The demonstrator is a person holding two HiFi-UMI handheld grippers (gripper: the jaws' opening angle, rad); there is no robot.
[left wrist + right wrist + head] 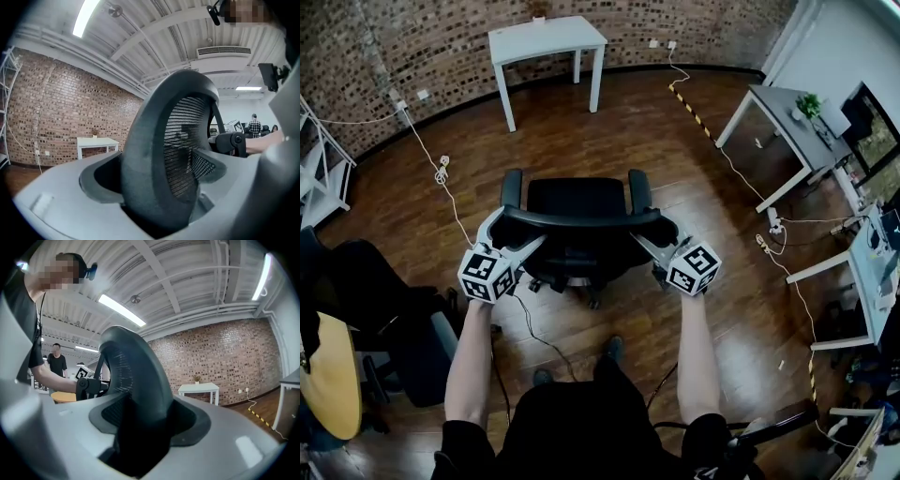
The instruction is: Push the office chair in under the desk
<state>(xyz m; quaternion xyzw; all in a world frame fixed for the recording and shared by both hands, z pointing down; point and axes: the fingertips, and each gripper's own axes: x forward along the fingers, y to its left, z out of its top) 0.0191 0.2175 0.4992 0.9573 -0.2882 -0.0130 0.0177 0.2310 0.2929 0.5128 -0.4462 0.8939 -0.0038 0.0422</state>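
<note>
Black mesh-backed office chair stands mid-floor on the dark wood plank floor, seat facing the brick back wall. The person stands behind it, both arms out.

Left gripper: clamped on the left end of the chair's curved top backrest rim. The left gripper view shows the rim seated right in the jaw notch, mesh facing the camera. Right gripper: same on the right end of the rim, jaws set wide around the thick black edge, which fills the gap. Both grippers point level, marker cubes toward the person.

White rectangular desk stands against the brick wall at the floor's far edge. The chair is well apart from it, with bare floor between. A small item on the desktop is probably a plant, too small to confirm.

A grey table is near the floor's right edge, a yellow-black striped strip runs beside it, and a white cable trails from the wall on the left.
</note>
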